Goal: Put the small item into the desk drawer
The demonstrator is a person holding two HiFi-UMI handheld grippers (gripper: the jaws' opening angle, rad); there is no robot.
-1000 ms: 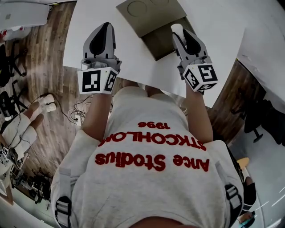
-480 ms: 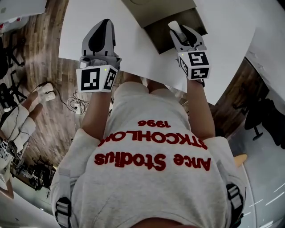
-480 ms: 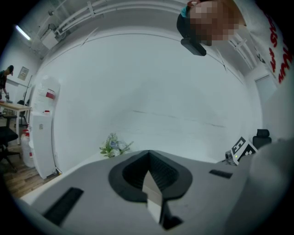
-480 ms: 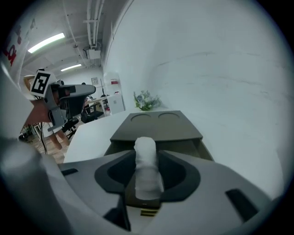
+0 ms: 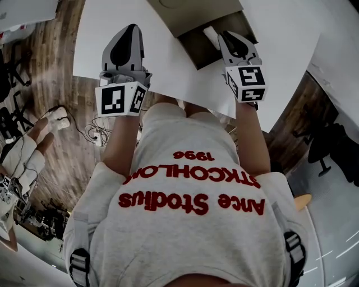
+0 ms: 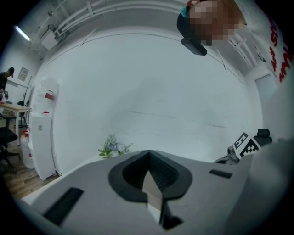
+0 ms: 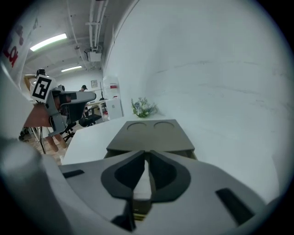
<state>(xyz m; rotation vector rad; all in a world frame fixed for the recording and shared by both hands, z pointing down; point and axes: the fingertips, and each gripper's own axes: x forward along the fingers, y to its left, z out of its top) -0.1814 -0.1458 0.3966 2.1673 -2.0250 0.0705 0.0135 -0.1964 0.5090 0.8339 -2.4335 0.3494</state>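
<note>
A small white cylindrical item (image 5: 211, 36) lies in the open drawer (image 5: 203, 51) of a grey-brown desk unit (image 5: 188, 12) (image 7: 149, 133). My right gripper (image 5: 226, 37) (image 7: 146, 155) points down into that drawer, its tips just right of the item. Its jaws have just been closing, and I see nothing between them. My left gripper (image 5: 133, 28) (image 6: 148, 158) hovers shut and empty over the white table (image 5: 106, 33), left of the unit. The jaws hide the drawer's inside in the right gripper view.
The table's front edge runs just under both grippers. A second white desk (image 5: 336, 50) stands at the right and a dark chair (image 5: 331, 146) beyond it. Cables and a person's shoes (image 5: 56, 119) are on the wooden floor. A small plant (image 7: 143, 107) (image 6: 110, 148) stands by the wall.
My right gripper has dipped toward the drawer. The white item, held at its tips before, now lies in the drawer just left of them. The left gripper has hardly moved.
</note>
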